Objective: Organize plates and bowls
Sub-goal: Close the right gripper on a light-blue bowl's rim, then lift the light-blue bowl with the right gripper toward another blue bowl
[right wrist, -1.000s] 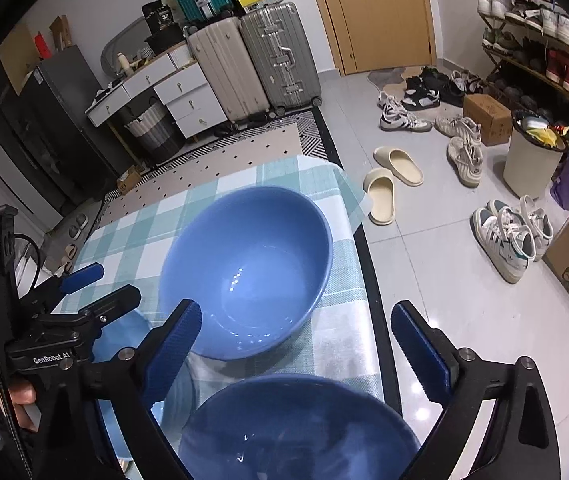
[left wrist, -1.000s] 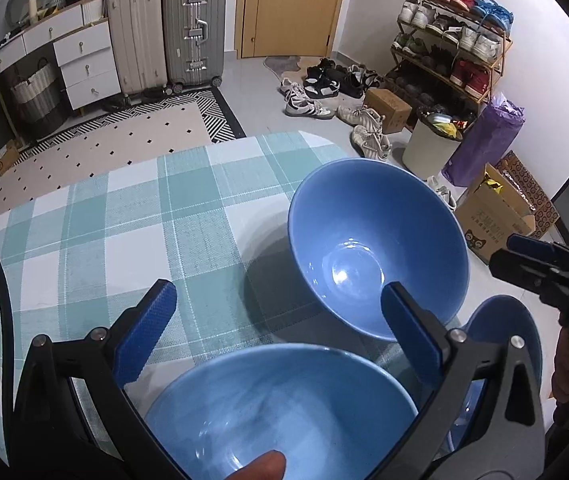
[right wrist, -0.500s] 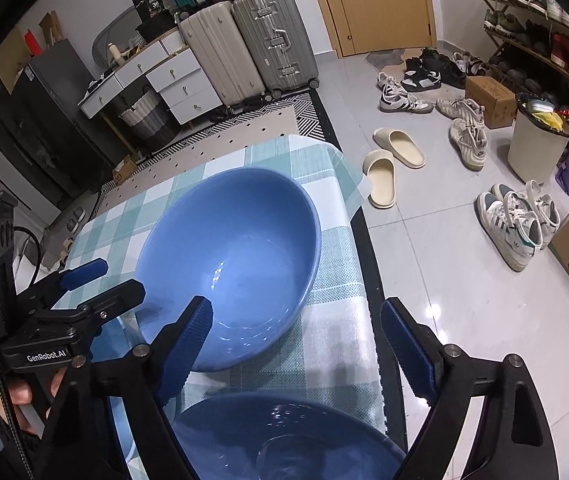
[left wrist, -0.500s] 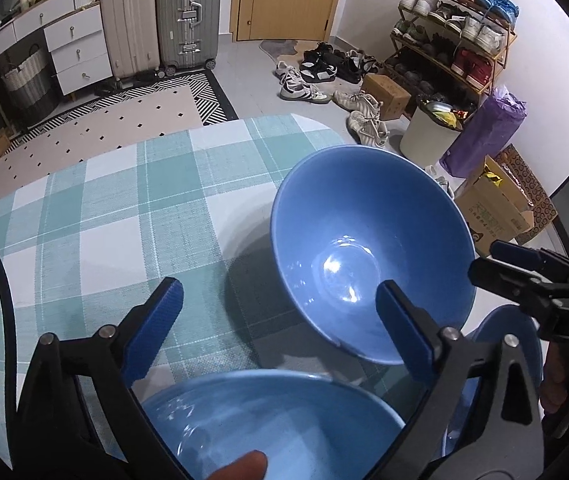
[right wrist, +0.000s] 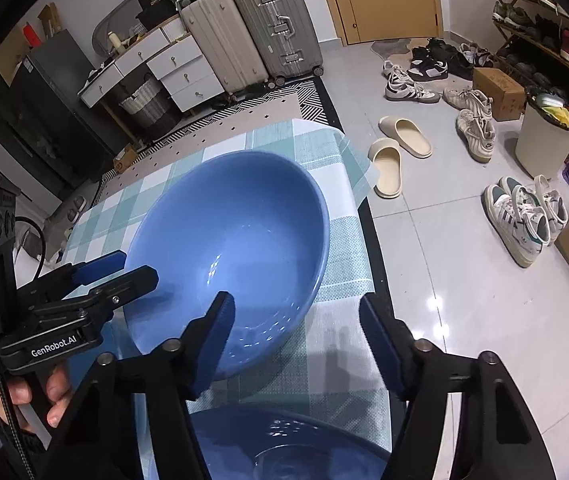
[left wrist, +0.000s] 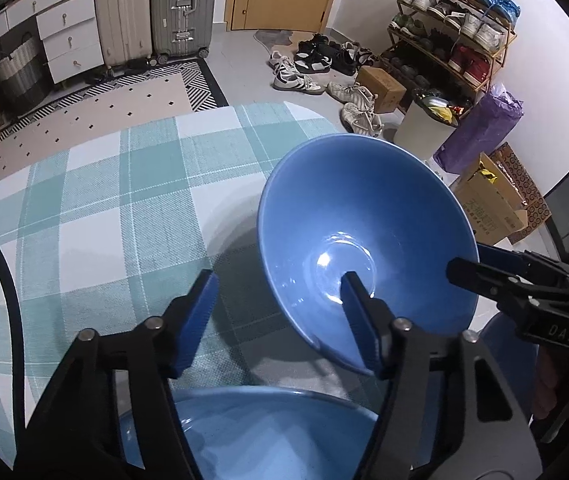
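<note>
Two big blue bowls on the checked tablecloth [left wrist: 84, 208]: far bowl [left wrist: 364, 236] at 1 o'clock, tilted, glossy; near bowl [left wrist: 268, 432] at 6. Left gripper [left wrist: 280, 320] closing astride far bowl's left rim, right gripper [right wrist: 300, 340] closing astride its right rim, pads not yet touching.

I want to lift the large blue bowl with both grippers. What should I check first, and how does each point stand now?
1. Large blue bowl rim between the left gripper jaws: ok, jaws closing.
2. Rim between the right gripper jaws: ok, jaws closing.
3. Pads pressing the rim: not ok, gaps remain.
4. Bowl empty: ok.
5. Bowl resting fully on the tablecloth: ok.
6. Nearer bowl clear of the fingers: cannot tell.
</note>
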